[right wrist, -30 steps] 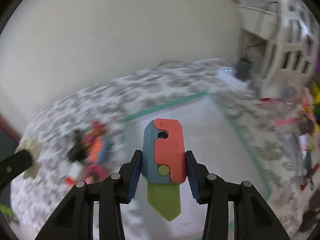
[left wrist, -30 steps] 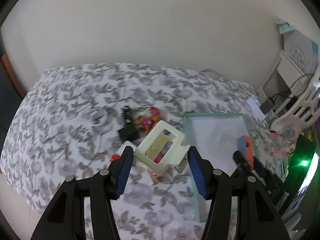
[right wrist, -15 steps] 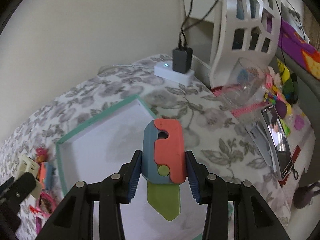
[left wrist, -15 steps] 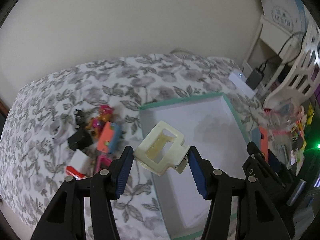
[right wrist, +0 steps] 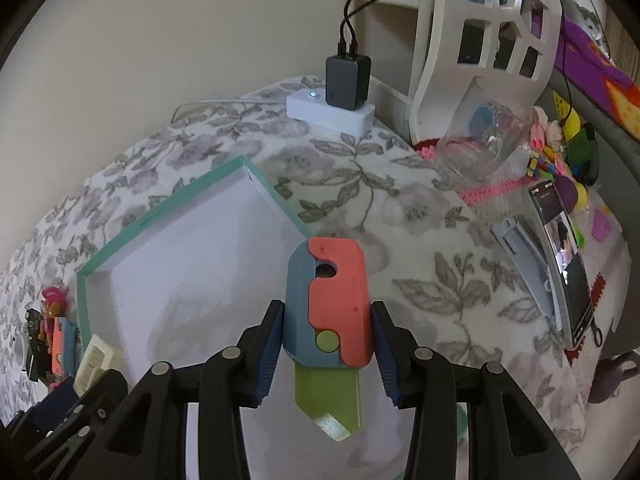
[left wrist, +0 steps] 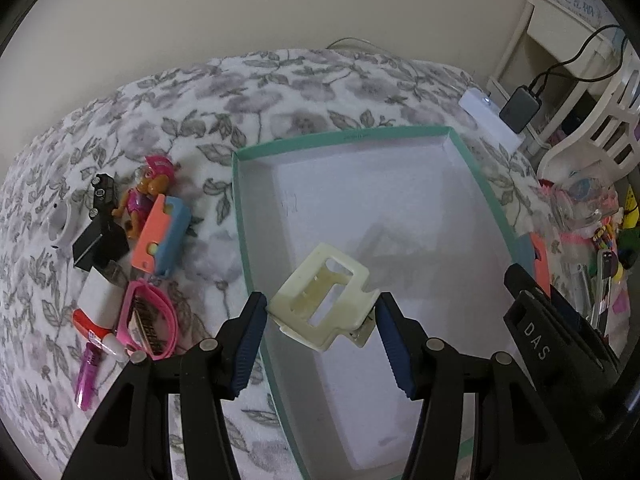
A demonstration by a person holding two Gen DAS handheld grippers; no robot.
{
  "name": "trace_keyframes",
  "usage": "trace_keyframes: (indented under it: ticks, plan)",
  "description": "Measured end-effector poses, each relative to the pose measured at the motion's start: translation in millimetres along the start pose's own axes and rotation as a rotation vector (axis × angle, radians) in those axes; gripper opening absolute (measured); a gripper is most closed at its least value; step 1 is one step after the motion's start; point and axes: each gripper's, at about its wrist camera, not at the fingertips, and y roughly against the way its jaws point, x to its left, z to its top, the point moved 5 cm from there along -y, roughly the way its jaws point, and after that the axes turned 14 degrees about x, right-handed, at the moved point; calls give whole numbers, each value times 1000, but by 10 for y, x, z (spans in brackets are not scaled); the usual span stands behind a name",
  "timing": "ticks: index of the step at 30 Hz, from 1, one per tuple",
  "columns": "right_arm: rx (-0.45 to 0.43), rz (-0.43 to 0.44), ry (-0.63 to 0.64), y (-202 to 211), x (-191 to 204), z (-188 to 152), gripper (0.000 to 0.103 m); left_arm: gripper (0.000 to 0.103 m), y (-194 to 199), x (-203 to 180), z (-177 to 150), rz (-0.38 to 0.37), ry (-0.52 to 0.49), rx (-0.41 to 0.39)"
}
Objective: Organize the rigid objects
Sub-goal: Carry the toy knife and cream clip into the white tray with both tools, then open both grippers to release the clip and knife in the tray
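The cream plastic clip [left wrist: 326, 300], a flat slotted frame with rectangular cut-outs and a notched end, sits tilted between the blue pads of my left gripper [left wrist: 322, 330], which is closed on it about half-way, one corner on each pad; it hangs above the white floor of the teal-rimmed box [left wrist: 472, 168], near the box's left wall. To the left of the box, on the flowered blanket [left wrist: 280, 92], lie the loose pieces: a white ring-shaped part [left wrist: 60, 224], a black toy car [left wrist: 105, 192], a pink-helmeted figure [left wrist: 146, 196], a black block [left wrist: 100, 244], a coral-and-blue toy knife [left wrist: 162, 236], a pink band [left wrist: 146, 320] and a purple tube [left wrist: 87, 376]. My left claw points steeply down at the box. At the right edge of that view, my right gripper [right wrist: 326, 354] shows as a black body over the box's right rim. It is clamped, narrower than the left, on a second toy knife [right wrist: 332, 308]: a chunky coral and grey-blue handle with a round hole and a green button, its green blade pointing back toward my hand. This claw also tilts down, over the box's near right corner. Further right on the blanket are a white power strip [right wrist: 332, 110] with a black charger [right wrist: 347, 80], a clear glass [right wrist: 484, 136] and a phone [right wrist: 564, 260].
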Motion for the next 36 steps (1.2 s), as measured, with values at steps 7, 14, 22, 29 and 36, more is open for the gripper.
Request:
trace_keyframes:
  ticks: [7, 14, 22, 29, 36]
  plan:
    - [43, -16, 24, -107, 34, -50, 46, 58, -138, -20, -36, -32, -2, 39]
    - [106, -18, 34, -260, 43, -123, 46, 58, -295, -34, -91, -10, -11, 79]
    - [27, -14, 61, 18, 108, -50, 47, 65, -105, -25, -61, -34, -3, 50]
    - [-67, 21, 84, 399, 198, 0, 47, 68, 243, 147, -13, -38, 45, -17]
    - [-31, 48, 176, 337, 487, -145, 62, 89, 470, 514, -45, 71, 109, -63]
